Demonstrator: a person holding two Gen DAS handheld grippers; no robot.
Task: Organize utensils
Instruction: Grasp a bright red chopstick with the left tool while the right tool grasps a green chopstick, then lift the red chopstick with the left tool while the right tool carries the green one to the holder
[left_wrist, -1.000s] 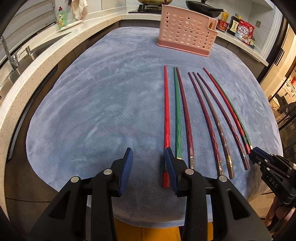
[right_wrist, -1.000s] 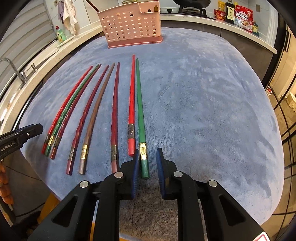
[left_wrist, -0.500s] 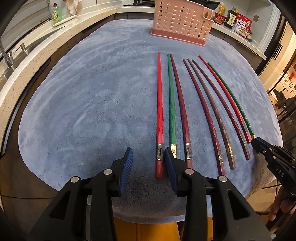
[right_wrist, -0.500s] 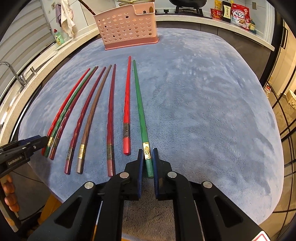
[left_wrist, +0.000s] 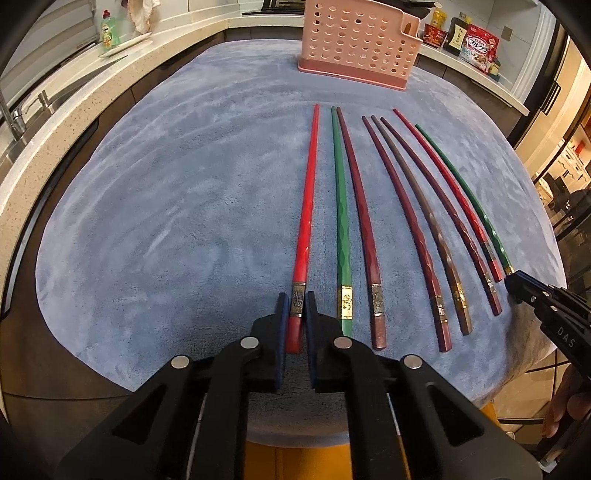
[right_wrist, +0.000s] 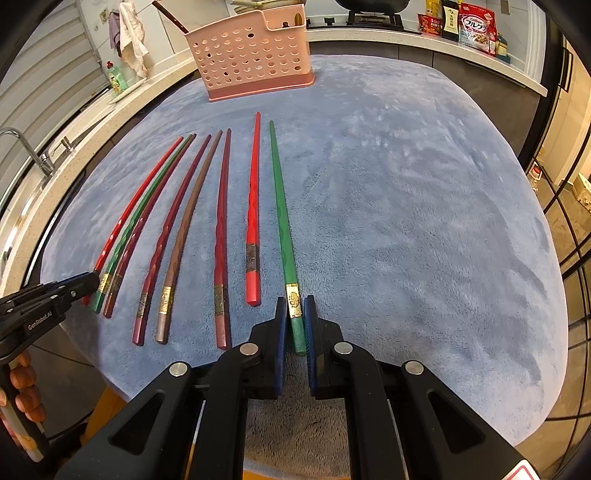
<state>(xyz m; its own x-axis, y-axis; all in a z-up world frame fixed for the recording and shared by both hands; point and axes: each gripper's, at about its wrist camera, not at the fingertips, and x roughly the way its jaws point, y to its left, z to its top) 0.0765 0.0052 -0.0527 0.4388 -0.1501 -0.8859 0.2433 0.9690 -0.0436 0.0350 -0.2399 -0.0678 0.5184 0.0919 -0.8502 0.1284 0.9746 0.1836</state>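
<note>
Several long chopsticks lie side by side on a blue-grey plush mat (left_wrist: 177, 206). My left gripper (left_wrist: 295, 299) is shut on the thick end of the leftmost red chopstick (left_wrist: 306, 206), at its patterned band. My right gripper (right_wrist: 294, 301) is shut on the gold-banded end of the rightmost green chopstick (right_wrist: 282, 206). Both sticks still rest along the mat. Each gripper also shows in the other's view: the right gripper (left_wrist: 517, 284) at the far right, the left gripper (right_wrist: 90, 280) at the far left. A pink perforated utensil caddy (left_wrist: 354, 44) stands at the mat's far edge.
Between the two held sticks lie several maroon, brown, red and green chopsticks (right_wrist: 221, 229). A speckled counter with a faucet (right_wrist: 33, 151) and a green soap bottle (left_wrist: 109, 31) runs along the left. Food packets (left_wrist: 478, 48) sit on the back counter. The mat's near edge hangs just below the grippers.
The left jaws, wide open a moment ago with the red chopstick between them, have closed on it. The right jaws narrowed onto the green chopstick. Neither hand shifted noticeably.
</note>
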